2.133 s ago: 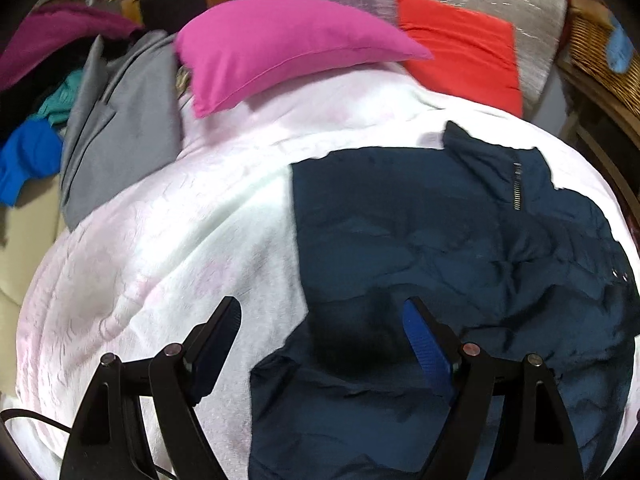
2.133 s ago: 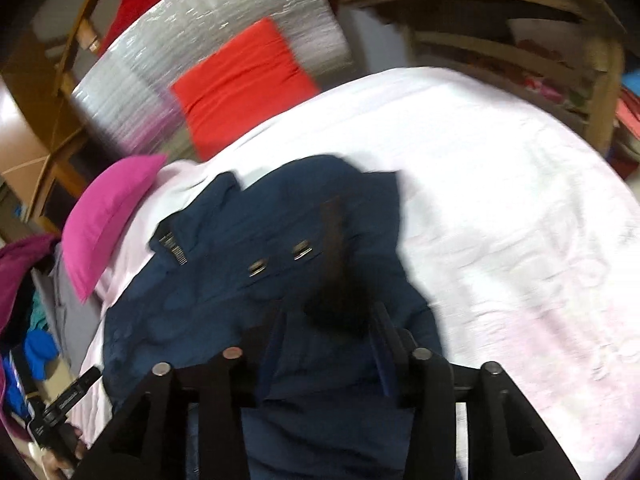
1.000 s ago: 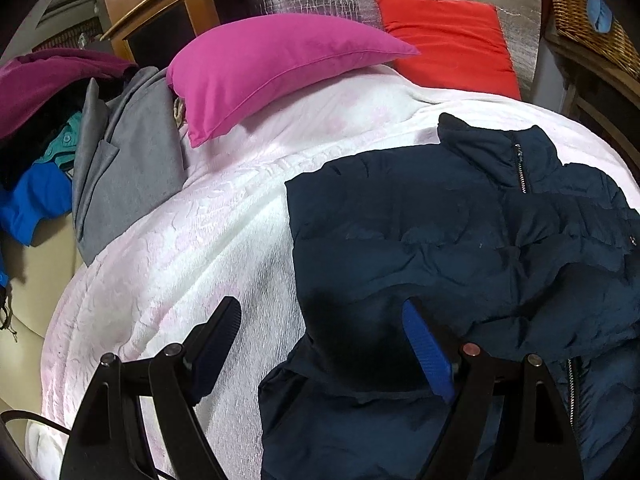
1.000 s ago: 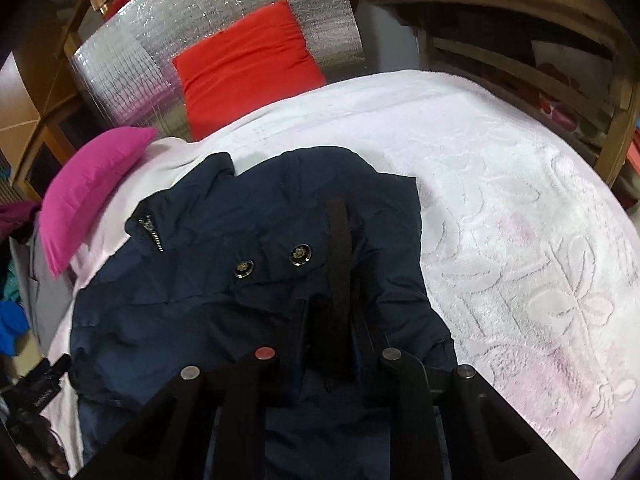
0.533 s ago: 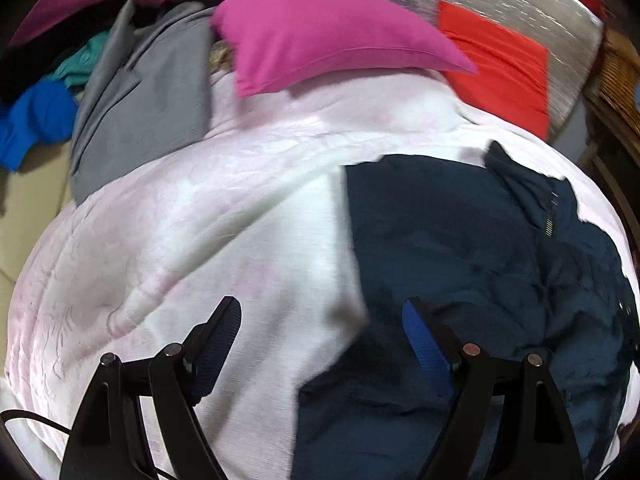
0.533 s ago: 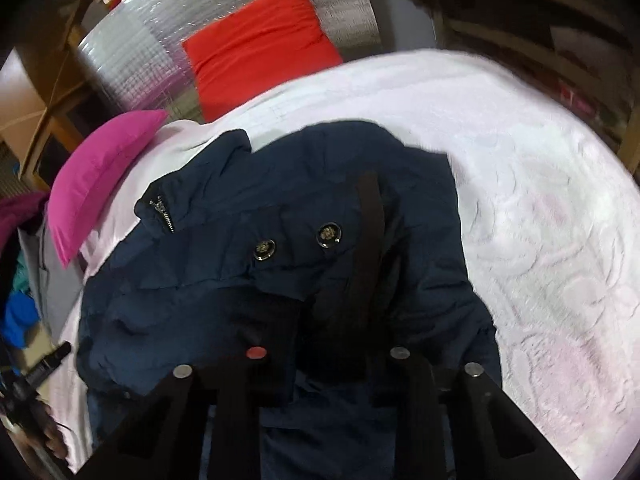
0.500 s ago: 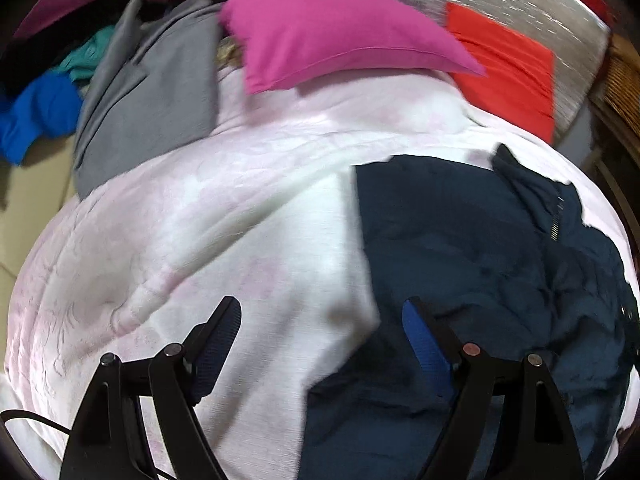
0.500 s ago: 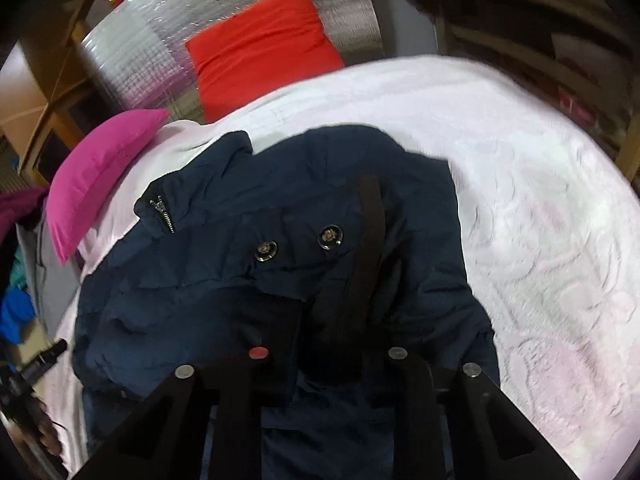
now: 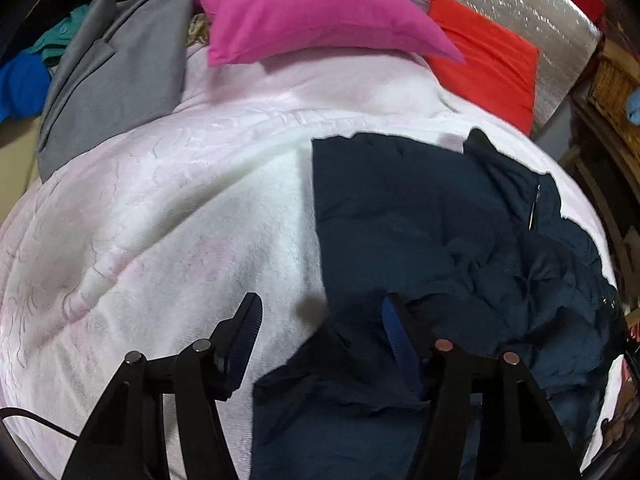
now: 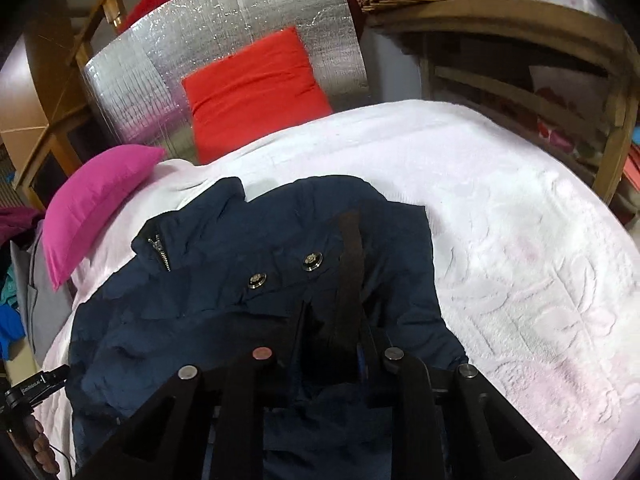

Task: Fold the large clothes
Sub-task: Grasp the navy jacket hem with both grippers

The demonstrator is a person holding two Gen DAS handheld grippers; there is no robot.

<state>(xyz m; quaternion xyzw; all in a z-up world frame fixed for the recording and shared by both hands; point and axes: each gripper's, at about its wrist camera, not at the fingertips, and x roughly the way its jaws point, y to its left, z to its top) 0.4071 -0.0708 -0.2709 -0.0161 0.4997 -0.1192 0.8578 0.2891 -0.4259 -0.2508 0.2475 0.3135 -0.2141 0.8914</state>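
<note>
A navy padded jacket [image 9: 432,224] lies on a white bedspread [image 9: 168,216], collar and zip toward the pillows. My left gripper [image 9: 320,320] is open over the jacket's left edge, empty. In the right wrist view the jacket [image 10: 208,304] shows two snap buttons and a dark strap. My right gripper [image 10: 332,332] is shut on a fold of the jacket's right side near the strap.
A pink pillow [image 9: 312,12] and a red cushion [image 9: 488,60] lie at the head of the bed. A grey garment [image 9: 104,76] and other clothes are piled at the left. A wooden shelf [image 10: 540,80] with a wicker basket stands on the right.
The left gripper has closed partway and shifted a little toward the jacket's edge. The right gripper stays shut on the jacket and has tilted up slightly.
</note>
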